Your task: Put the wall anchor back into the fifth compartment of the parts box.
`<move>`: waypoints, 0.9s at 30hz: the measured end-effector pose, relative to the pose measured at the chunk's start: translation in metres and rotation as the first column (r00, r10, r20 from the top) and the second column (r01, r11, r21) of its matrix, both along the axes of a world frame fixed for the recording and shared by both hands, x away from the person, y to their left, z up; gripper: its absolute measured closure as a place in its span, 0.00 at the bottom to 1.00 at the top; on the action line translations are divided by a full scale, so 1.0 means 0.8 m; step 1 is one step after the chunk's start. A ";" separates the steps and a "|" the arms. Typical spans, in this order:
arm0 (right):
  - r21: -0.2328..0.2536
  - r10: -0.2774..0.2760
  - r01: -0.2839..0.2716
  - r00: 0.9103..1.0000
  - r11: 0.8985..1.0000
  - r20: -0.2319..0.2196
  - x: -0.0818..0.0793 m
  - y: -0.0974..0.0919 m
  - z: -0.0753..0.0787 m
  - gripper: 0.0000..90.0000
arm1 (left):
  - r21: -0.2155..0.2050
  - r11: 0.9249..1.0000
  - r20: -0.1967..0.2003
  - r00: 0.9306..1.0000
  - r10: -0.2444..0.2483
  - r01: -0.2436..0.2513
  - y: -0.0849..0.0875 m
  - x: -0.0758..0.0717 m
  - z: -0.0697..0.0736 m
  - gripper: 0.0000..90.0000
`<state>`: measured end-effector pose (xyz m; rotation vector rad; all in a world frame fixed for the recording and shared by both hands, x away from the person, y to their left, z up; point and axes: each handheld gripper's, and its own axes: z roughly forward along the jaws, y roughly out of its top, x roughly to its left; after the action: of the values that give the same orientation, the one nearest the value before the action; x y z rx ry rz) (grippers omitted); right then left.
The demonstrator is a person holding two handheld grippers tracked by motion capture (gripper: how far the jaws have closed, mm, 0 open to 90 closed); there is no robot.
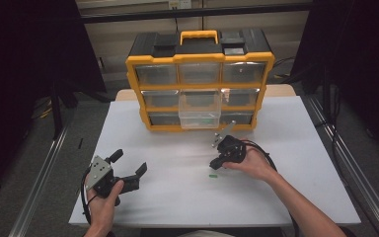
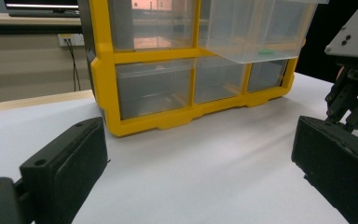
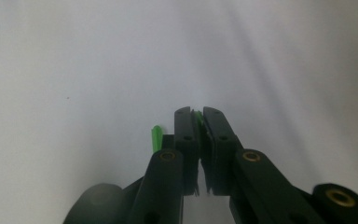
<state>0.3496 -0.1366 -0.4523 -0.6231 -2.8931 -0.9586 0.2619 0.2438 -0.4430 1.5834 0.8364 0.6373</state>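
My right gripper [image 1: 216, 164] points down at the white table [image 1: 177, 163], right of centre, with its jaws closed. In the right gripper view, the gripper [image 3: 196, 112] pinches a thin green piece [image 3: 198, 115] between its pads. A second small green piece [image 1: 213, 175] [image 3: 156, 137] lies on the table just beside the jaws. My left gripper [image 1: 130, 162] [image 2: 200, 172] rests at the front left, open wide with nothing between its jaws. A yellow and black drawer organizer [image 1: 200, 59] stands at the back. Its clear middle drawer [image 1: 200, 109] [image 2: 256, 28] is pulled out and holds something green [image 2: 265, 51].
The organizer's other clear drawers [image 1: 155, 74] are pushed in. In the left gripper view, the right gripper's grey plate [image 2: 354, 42] is at the far right. Metal rails [image 1: 44, 168] run along both sides of the table. Black curtains flank the scene.
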 end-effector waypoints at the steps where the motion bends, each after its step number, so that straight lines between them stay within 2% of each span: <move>1: 0.015 -0.006 0.006 1.000 1.000 0.008 0.001 -0.004 0.003 0.95 | 0.004 1.000 0.001 1.000 -0.003 0.003 0.001 0.000 0.000 0.04; 2: 0.018 -0.035 0.035 0.999 0.999 -0.008 -0.002 -0.007 0.007 0.95 | 0.004 1.000 -0.003 1.000 -0.004 0.004 0.000 0.000 -0.001 0.04; 4: 0.056 -0.020 0.018 1.000 0.998 0.021 0.000 -0.011 0.012 0.95 | 0.003 1.000 -0.006 1.000 0.002 -0.002 0.000 0.001 -0.001 0.04; 7: 0.080 -0.029 0.027 0.999 0.996 0.021 -0.003 -0.013 0.018 0.95 | -0.001 1.000 0.000 1.000 0.008 -0.008 0.000 0.001 -0.001 0.04; 10: 0.123 -0.024 0.019 0.999 0.992 0.044 -0.009 -0.016 0.031 0.95 | 0.001 1.000 0.005 1.000 0.002 -0.002 0.001 0.001 0.000 0.04; 15: 0.186 -0.032 0.017 0.997 0.982 0.076 -0.013 -0.020 0.044 0.95 | 0.003 1.000 -0.001 1.000 -0.004 0.004 0.001 0.001 0.000 0.04; 17: 0.208 -0.034 0.018 0.997 0.978 0.076 -0.015 -0.022 0.050 0.95 | 0.003 1.000 -0.001 1.000 0.003 -0.003 0.000 0.000 0.000 0.04; 20: 0.230 -0.036 0.014 0.995 0.973 0.094 -0.018 -0.022 0.058 0.95 | 0.031 1.000 0.002 1.000 -0.001 0.001 0.002 0.000 0.001 0.04; 25: 0.261 -0.030 -0.001 0.993 0.965 0.115 -0.023 -0.022 0.072 0.95 | 0.012 1.000 0.007 1.000 0.003 -0.003 0.000 -0.001 0.000 0.04; 27: 0.285 -0.021 -0.016 0.991 0.958 0.129 -0.027 -0.021 0.083 0.95 | 0.018 1.000 0.035 0.999 0.000 -0.001 0.001 -0.003 0.003 0.04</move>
<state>0.3281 -0.1537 -0.3855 -0.5605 -2.7779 -1.4342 0.2597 0.2446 -0.4409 1.5835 0.8067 0.6726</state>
